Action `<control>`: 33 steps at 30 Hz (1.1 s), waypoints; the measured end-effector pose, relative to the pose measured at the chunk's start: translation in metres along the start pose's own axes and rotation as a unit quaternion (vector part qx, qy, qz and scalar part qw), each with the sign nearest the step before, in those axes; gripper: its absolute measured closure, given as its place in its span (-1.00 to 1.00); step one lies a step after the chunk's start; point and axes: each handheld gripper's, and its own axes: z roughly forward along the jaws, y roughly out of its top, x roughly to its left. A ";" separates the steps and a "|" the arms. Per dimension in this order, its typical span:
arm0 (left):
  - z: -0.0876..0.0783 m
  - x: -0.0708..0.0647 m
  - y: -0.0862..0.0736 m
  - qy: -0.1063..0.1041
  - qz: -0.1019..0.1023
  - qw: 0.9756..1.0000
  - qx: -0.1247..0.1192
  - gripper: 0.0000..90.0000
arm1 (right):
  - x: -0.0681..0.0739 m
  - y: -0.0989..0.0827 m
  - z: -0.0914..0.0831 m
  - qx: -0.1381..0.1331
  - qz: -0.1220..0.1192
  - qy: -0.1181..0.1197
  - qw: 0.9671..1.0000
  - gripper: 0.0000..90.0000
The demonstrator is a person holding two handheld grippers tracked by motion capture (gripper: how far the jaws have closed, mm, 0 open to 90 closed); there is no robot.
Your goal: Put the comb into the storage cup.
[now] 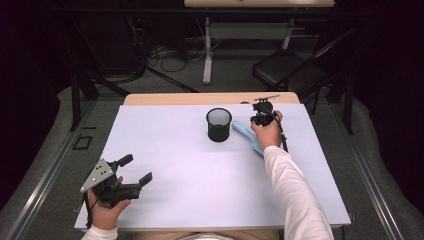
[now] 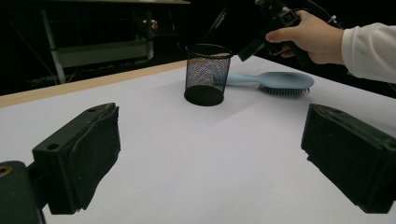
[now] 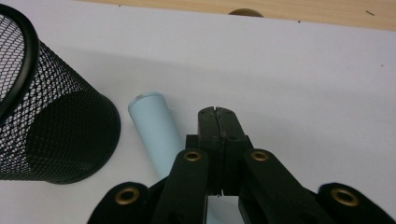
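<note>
The right gripper (image 1: 262, 118) is at the far side of the table, just beside the black mesh pen cup (image 1: 219, 124). Its two jaws are pressed flat together, with nothing between them. They point down at the white table cover (image 1: 190, 170), just above the handle of the light blue hairbrush (image 3: 156, 133). In the right gripper view the closed jaws stand right next to this handle, a little to its side, and I cannot tell if they touch it.

The hairbrush lies flat on the cover, its bristles facing down. The end of the handle is very near the foot of the cup, and the brush head (image 2: 286, 83) is on the side away from the cup.

The left gripper (image 1: 131, 172) rests low at the near left corner of the table, well apart from the cup and the brush. Its jaws are wide apart and hold nothing.
</note>
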 end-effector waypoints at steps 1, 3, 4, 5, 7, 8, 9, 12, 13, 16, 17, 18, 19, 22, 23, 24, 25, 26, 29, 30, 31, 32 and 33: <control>0.000 0.000 0.000 0.000 0.000 1.000 0.000 -0.89 | 0.000 -0.001 0.001 0.003 0.001 0.001 1.000 1.00; 0.000 0.000 0.000 -0.001 0.001 1.000 0.000 -0.89 | 0.000 -0.002 0.003 0.008 0.003 0.000 1.000 1.00; 0.000 0.000 0.000 0.000 0.001 1.000 -0.001 -0.89 | 0.000 -0.003 0.004 0.011 0.004 -0.001 1.000 1.00; 0.000 0.000 0.000 -0.001 0.001 1.000 -0.001 -0.89 | 0.000 -0.005 0.005 0.013 0.005 -0.003 1.000 1.00; 0.000 0.000 0.000 -0.001 0.001 1.000 0.000 -0.89 | -0.001 -0.007 0.007 0.019 0.005 -0.003 1.000 1.00; 0.000 0.000 0.000 0.000 0.002 1.000 0.001 -0.90 | 0.000 -0.008 0.008 0.022 0.008 -0.002 1.000 1.00; 0.000 0.000 0.000 0.000 0.001 1.000 0.001 -0.89 | -0.001 -0.009 0.009 0.024 0.005 -0.003 1.000 1.00; 0.000 0.000 0.000 0.000 0.002 1.000 0.001 -0.89 | -0.001 -0.012 0.010 0.034 0.005 -0.005 0.999 1.00; 0.000 0.000 0.000 0.000 0.002 1.000 0.001 -0.89 | -0.001 -0.013 0.011 0.036 0.005 -0.007 0.999 1.00; 0.000 0.000 0.000 0.000 0.002 1.000 0.000 -0.89 | -0.002 -0.015 0.012 0.045 0.005 -0.009 0.999 1.00; 0.000 0.000 0.000 0.000 0.002 1.000 0.000 -0.89 | -0.002 -0.016 0.011 0.046 0.005 -0.009 0.999 1.00; 0.000 0.000 0.000 0.001 0.001 1.000 0.000 -0.89 | -0.003 -0.016 0.011 0.049 0.005 -0.008 0.999 1.00; 0.000 0.000 0.000 0.001 0.003 1.000 0.000 -0.89 | -0.003 -0.017 0.011 0.052 0.003 -0.009 0.999 1.00; 0.001 0.000 0.000 -0.001 0.004 1.000 0.000 -0.89 | -0.002 -0.018 0.012 0.055 0.004 -0.010 0.998 1.00; 0.001 0.000 0.000 0.000 0.004 1.000 0.001 -0.89 | -0.003 -0.018 0.013 0.059 0.001 -0.009 0.998 1.00; 0.001 0.000 0.000 0.001 0.004 1.000 0.001 -0.89 | -0.002 -0.019 0.014 0.062 0.003 -0.010 0.998 1.00; 0.001 0.000 0.000 0.001 0.004 1.000 0.001 -0.89 | -0.002 -0.019 0.014 0.062 0.003 -0.010 0.998 1.00; 0.001 0.000 0.000 0.001 0.003 1.000 0.001 -0.89 | -0.002 -0.020 0.015 0.060 0.004 -0.010 0.998 1.00; 0.000 0.000 0.000 0.001 0.002 1.000 0.001 -0.89 | -0.003 -0.022 0.017 0.068 0.005 -0.010 0.998 1.00; 0.000 0.000 0.000 0.001 0.003 1.000 0.001 -0.89 | -0.003 -0.023 0.017 0.071 0.005 -0.012 0.997 1.00; 0.000 0.000 0.000 0.001 0.003 1.000 0.001 -0.89 | -0.004 -0.024 0.018 0.072 0.005 -0.011 0.997 1.00; 0.000 0.000 0.000 0.001 0.002 1.000 0.001 -0.89 | -0.004 -0.024 0.018 0.073 0.006 -0.011 0.997 1.00; 0.000 0.000 0.000 0.001 0.002 1.000 0.001 -0.89 | -0.005 -0.024 0.018 0.075 0.004 -0.009 0.997 1.00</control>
